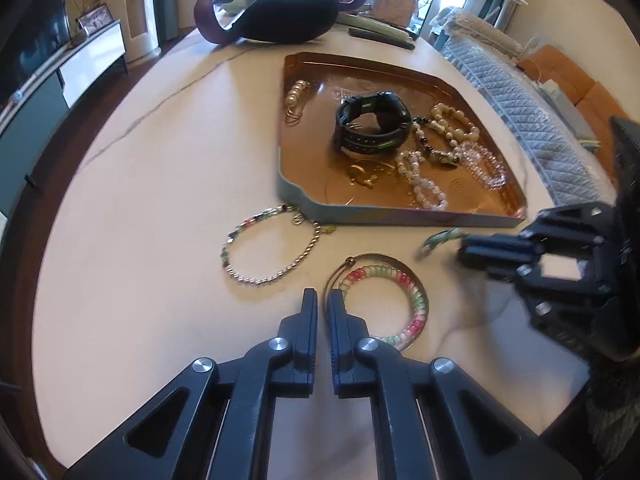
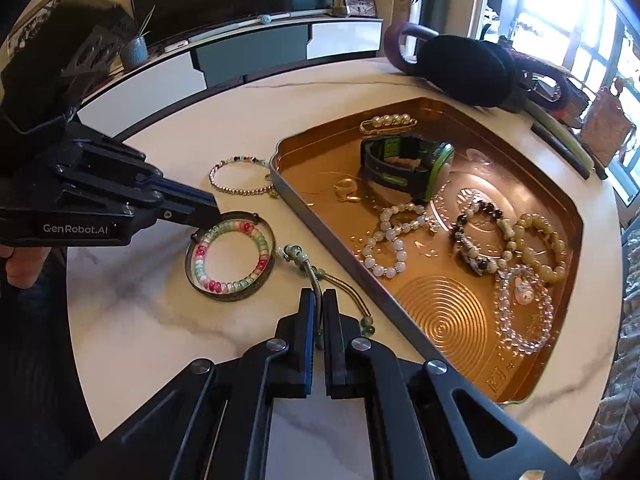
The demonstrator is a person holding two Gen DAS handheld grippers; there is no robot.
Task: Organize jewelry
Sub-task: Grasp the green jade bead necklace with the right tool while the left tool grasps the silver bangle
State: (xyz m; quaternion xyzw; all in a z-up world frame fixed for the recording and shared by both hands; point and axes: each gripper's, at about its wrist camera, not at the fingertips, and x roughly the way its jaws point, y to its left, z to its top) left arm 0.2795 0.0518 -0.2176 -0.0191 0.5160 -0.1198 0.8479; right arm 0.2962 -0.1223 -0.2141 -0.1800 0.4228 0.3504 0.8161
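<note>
Green-beaded cord bracelet [image 2: 320, 276] lies on the table just left of the gold tray [image 2: 320, 216], running away from the right gripper [image 2: 319, 300], whose fingers pinch its near end. Left gripper [image 1: 322, 300], nearly closed, grasps nothing.

Tray [image 2: 320, 222] on table [image 2: 160, 312], watch [image 2: 404, 166], pearl clip [image 2: 386, 121] and beaded bracelets [image 2: 520, 240] in it, bangle [image 2: 230, 256] and chain bracelet [image 2: 240, 178] beside tray, bag [image 2: 468, 68] behind.

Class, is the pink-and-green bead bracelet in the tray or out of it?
Out. The pink-and-green bead bracelet lies on the table, beside the tray.
</note>
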